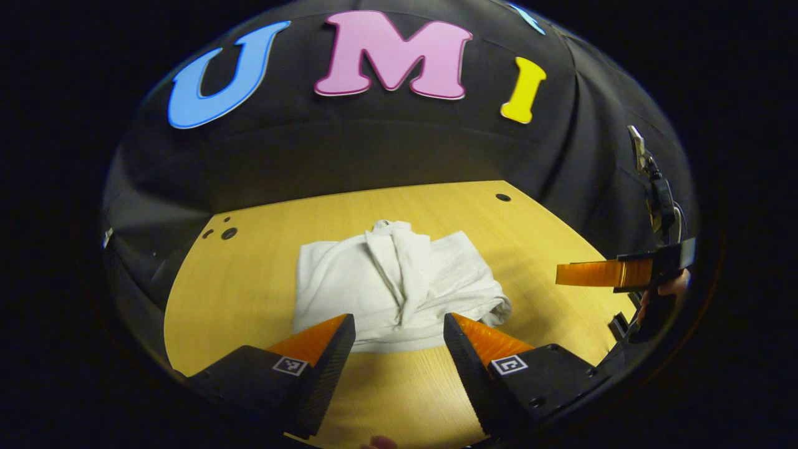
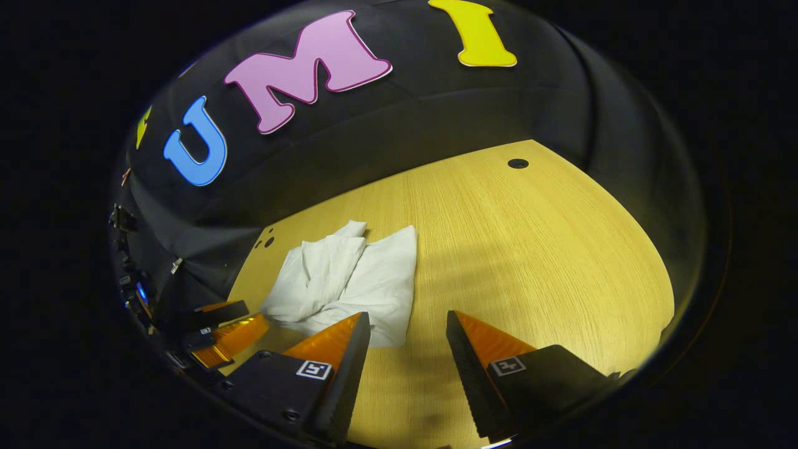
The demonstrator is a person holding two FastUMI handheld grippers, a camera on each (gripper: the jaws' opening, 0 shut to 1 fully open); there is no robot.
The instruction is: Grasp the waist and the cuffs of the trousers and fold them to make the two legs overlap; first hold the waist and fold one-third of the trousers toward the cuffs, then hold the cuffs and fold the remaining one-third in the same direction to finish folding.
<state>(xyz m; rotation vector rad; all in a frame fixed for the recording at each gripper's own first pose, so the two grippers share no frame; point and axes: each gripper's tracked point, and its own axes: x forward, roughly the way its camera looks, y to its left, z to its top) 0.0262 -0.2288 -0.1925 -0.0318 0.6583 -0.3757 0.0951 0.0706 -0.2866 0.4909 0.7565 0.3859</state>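
Left gripper view: white trousers [image 1: 399,284], folded into a compact bundle with a bunched ridge of cloth running down the middle, lying on the wooden tabletop [image 1: 243,293] directly ahead of the left gripper [image 1: 399,327]. The bundle's near edge sits just beyond the fingertips. Left gripper: jaws spread apart, nothing between them, held above bare wood. Right gripper [image 1: 564,274]: seen to the right of the bundle, well apart from it, above the table's right edge; its finger points toward the trousers; a hand [image 1: 673,287] holds it at the far right. Small dark holes [image 1: 228,233] in the tabletop beyond the bundle, to the left; another hole [image 1: 503,197] to the far right.

Right gripper view: trousers [image 2: 355,280] ahead and to the left of the right gripper [image 2: 408,327], near corner just beyond the left fingertip. Right gripper: jaws apart, empty, over bare wood [image 2: 530,262]. Left gripper [image 2: 240,330] at lower left, beside the bundle.
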